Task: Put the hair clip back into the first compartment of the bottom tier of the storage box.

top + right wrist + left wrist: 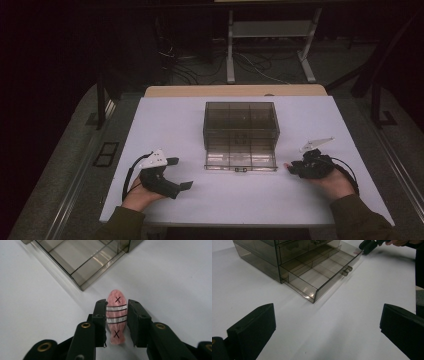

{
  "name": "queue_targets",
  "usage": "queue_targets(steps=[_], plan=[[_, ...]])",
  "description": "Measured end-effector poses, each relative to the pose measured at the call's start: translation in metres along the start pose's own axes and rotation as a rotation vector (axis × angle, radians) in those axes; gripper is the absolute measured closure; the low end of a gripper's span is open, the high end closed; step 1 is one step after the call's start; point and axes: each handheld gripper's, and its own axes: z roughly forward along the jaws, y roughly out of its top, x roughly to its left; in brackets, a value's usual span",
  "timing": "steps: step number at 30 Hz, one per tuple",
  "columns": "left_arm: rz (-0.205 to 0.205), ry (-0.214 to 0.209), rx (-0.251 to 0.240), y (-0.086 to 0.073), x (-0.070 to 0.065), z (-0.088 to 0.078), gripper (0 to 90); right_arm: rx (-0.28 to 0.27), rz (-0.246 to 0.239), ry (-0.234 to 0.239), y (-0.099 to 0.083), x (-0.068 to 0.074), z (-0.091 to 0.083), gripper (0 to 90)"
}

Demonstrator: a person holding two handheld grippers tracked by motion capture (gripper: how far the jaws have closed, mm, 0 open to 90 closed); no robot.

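With bare table (pixel 165 125) all round, the right gripper (pixel 117 315) clamps the pink piece (pixel 116 317), its length pointing toward the open drawer's (pixel 82 265) corner, while the left gripper (pixel 327 327) gapes wide.

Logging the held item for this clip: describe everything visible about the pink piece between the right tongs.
The pink piece is a small, flat, elongated oval, glossy like plastic or candy. Its middle carries pale bands edged by black lines, with a black X near each end. It lies lengthwise on the white table, just off the open drawer's corner. The right tongs press on its two long sides.
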Motion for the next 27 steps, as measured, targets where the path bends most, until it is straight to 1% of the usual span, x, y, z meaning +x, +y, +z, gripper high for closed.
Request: queue_targets(steps=[1, 3, 6, 9, 14, 19, 27], plan=[[0.0, 0.001, 0.0, 0.0, 0.0, 0.0, 0.0, -0.01, 0.001, -0.001, 0.0, 0.0, -0.002, 77.8], [-0.001, 0.0, 0.0, 0.0, 0.0, 0.0, 0.0, -0.016, 0.005, 0.002, 0.0, -0.001, -0.003, 78.0], [0.002, 0.001, 0.001, 0.0, 0.0, 0.0, 0.0, -0.007, 0.002, 0.002, -0.001, -0.002, -0.002, 78.3], [-0.001, 0.003, -0.001, 0.0, 0.0, 0.0, 0.0, -0.023, -0.002, -0.001, 0.0, -0.002, -0.004, 83.9], [0.0, 0.002, -0.001, 0.0, 0.0, 0.0, 0.0, -0.027, 0.006, 0.001, 0.0, -0.003, -0.006, 84.8], [-0.001, 0.002, -0.001, 0.0, 0.0, 0.0, 0.0, -0.028, 0.0, 0.002, 0.0, -0.002, -0.008, 85.3], [0.001, 0.001, 0.001, 0.0, 0.0, 0.0, 0.0, -0.049, -0.003, 0.005, 0.002, -0.002, -0.014, 85.4]])
